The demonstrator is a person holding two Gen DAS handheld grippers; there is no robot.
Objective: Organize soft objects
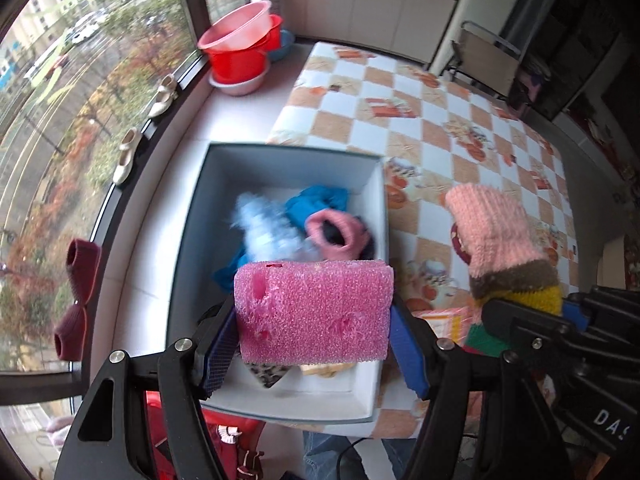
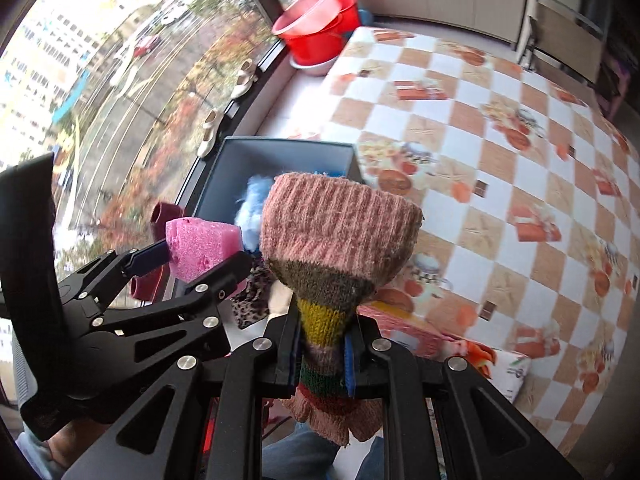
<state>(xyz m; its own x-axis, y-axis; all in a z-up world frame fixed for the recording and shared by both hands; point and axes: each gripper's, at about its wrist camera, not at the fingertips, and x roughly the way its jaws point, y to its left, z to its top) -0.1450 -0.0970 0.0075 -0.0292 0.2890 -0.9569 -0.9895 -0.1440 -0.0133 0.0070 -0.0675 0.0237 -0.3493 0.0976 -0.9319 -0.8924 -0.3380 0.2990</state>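
Observation:
My left gripper (image 1: pixel 314 342) is shut on a pink sponge (image 1: pixel 314 312) and holds it above the near part of an open grey box (image 1: pixel 192 216). The box holds a light blue fluffy piece (image 1: pixel 260 224), a blue cloth (image 1: pixel 316 202), a pink knitted item (image 1: pixel 336 236) and a leopard-print piece (image 1: pixel 268 374). My right gripper (image 2: pixel 322 350) is shut on a striped knitted sock (image 2: pixel 340 236), pink at the top, held upright right of the box. The sock (image 1: pixel 498 236) and right gripper (image 1: pixel 560 320) show in the left wrist view; the sponge (image 2: pixel 202 246) and left gripper (image 2: pixel 192 264) show in the right wrist view.
The box sits at the edge of a checkered tablecloth (image 1: pixel 440 120). Red and pink basins (image 1: pixel 240 48) stand on the window ledge at the back. Cream shoes (image 1: pixel 128 156) and dark red knitted slippers (image 1: pixel 78 296) lie along the window. A folding chair (image 1: pixel 480 56) stands at the far right.

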